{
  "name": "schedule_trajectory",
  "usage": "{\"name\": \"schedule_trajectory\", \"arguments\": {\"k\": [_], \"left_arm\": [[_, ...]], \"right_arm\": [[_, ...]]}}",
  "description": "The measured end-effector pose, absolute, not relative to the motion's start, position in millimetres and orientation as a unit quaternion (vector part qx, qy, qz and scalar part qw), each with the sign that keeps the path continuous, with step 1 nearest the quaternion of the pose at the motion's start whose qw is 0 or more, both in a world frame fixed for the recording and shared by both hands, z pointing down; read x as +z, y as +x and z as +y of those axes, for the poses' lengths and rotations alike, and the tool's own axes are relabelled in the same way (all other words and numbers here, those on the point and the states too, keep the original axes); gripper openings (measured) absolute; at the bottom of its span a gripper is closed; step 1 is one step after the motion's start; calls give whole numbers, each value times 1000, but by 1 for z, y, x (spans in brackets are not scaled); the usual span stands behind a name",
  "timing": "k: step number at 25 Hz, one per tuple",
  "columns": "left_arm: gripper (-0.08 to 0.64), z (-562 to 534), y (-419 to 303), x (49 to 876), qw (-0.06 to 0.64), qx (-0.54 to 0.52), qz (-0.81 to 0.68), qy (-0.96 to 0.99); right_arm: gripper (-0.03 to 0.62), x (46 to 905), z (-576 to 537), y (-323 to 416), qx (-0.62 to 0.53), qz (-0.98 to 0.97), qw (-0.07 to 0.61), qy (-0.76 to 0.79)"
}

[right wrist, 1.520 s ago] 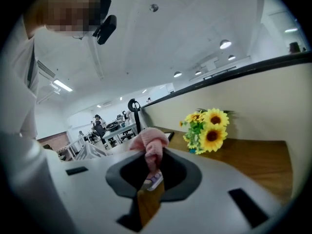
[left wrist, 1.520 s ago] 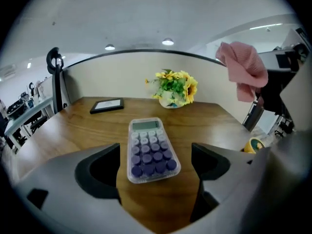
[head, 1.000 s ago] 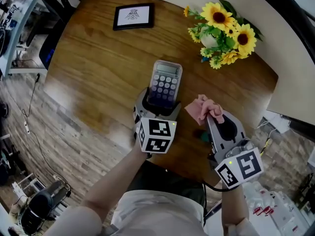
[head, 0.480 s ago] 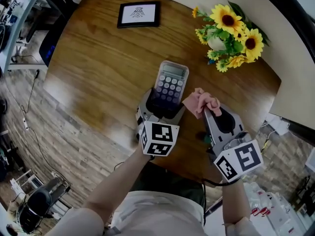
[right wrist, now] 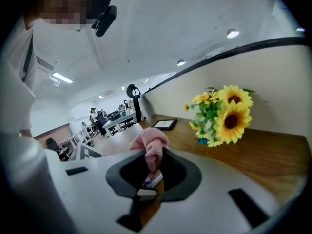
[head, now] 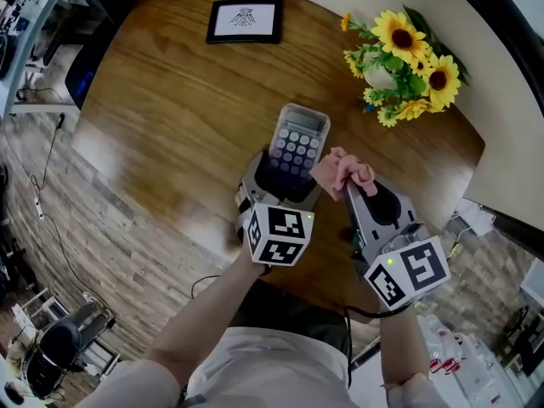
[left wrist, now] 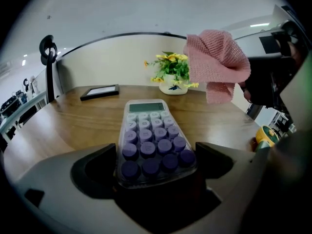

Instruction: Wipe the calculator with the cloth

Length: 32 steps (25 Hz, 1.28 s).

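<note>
A calculator (head: 297,147) with purple keys lies on the wooden table (head: 170,100). Its near end sits between the jaws of my left gripper (head: 279,185). In the left gripper view the calculator (left wrist: 148,135) fills the gap of that gripper (left wrist: 156,167); the jaws have just been opening, stand wide beside its edges, and I see no squeeze. My right gripper (head: 350,185) is shut on a pink cloth (head: 340,170), which hangs just right of the calculator's keys. The bunched cloth (right wrist: 150,143) pokes up between the closed jaws in the right gripper view.
A vase of sunflowers (head: 406,53) stands at the back right. A black picture frame (head: 245,20) lies at the far edge. A small green and yellow object (left wrist: 265,135) sits near the table's right edge. The floor lies left of the rounded table.
My right gripper has carried the pink cloth leftward, closer to the calculator. The left gripper and calculator have stayed where they were.
</note>
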State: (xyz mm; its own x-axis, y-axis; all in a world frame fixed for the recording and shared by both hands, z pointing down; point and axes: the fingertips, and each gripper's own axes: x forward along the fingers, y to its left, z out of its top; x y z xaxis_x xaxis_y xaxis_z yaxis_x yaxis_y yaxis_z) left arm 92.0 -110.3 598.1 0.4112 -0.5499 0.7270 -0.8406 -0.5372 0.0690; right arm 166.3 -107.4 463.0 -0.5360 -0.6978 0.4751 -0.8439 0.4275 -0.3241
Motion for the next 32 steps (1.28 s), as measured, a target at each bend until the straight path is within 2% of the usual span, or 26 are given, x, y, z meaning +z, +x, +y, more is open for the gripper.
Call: {"name": "schedule_trajectory", "arguments": {"k": [15,23,32], "left_arm": [[485,-116,103,596,181,347,-353,850],[485,-116,103,598,180,349,-348,851],[485,-115,102,597,179,347,-347,853]], "right_arm": [[55,486,-178,135,238,-855,155,434],[52,530,-194,86,200,-874,258,360],[44,556,-171,94,145,-854,358,348]]}}
